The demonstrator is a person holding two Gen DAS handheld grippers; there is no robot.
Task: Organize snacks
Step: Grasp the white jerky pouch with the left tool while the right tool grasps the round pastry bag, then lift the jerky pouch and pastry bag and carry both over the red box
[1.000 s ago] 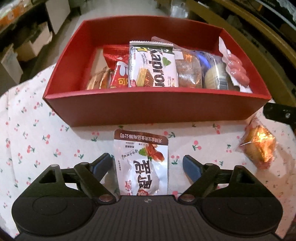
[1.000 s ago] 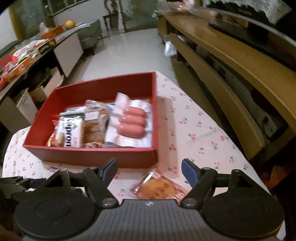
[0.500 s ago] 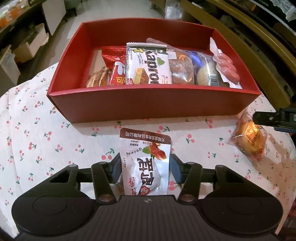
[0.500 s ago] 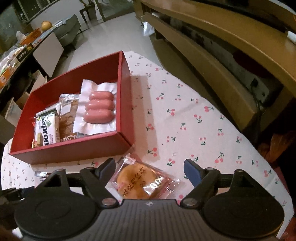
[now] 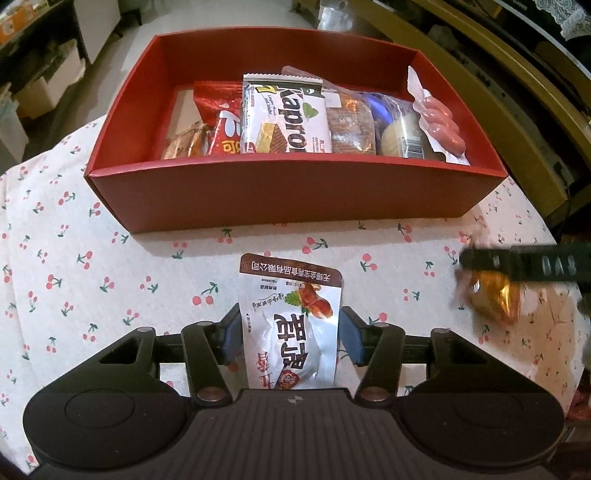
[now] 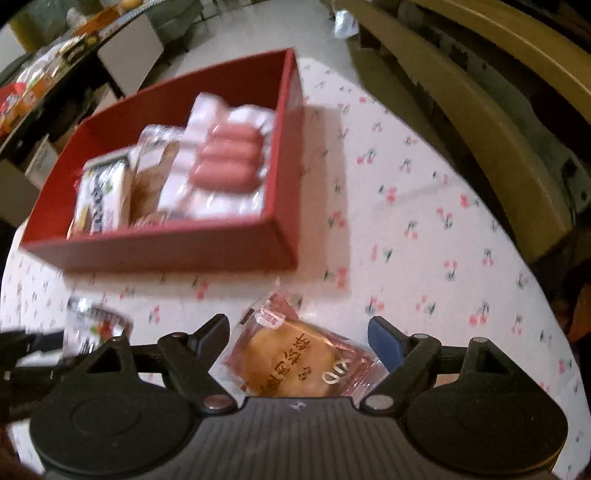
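Note:
On the cherry-print tablecloth (image 5: 74,266), just in front of the red box (image 5: 288,195), lies a white snack pouch (image 5: 291,295) with a brown top band. My left gripper (image 5: 290,328) is shut on it, blue pads pressing both sides. A clear-wrapped round pastry (image 6: 295,358) lies to the right, between the fingers of my right gripper (image 6: 297,328). Those jaws are opening and the pads stand clear of the wrapper. The box holds a Kapron wafer pack (image 5: 284,118), a sausage pack (image 5: 441,125), a red packet (image 5: 225,125) and other wrapped snacks.
The right view is motion-blurred. A wooden bench or shelf (image 6: 498,129) runs close along the table's right side. The round table edge drops to tiled floor (image 6: 240,33) behind the box. Cluttered furniture (image 6: 55,74) stands at far left.
My left gripper's jaws closed onto the white pouch. The right gripper came down and tipped over the pastry, which now sits between its widening fingers.

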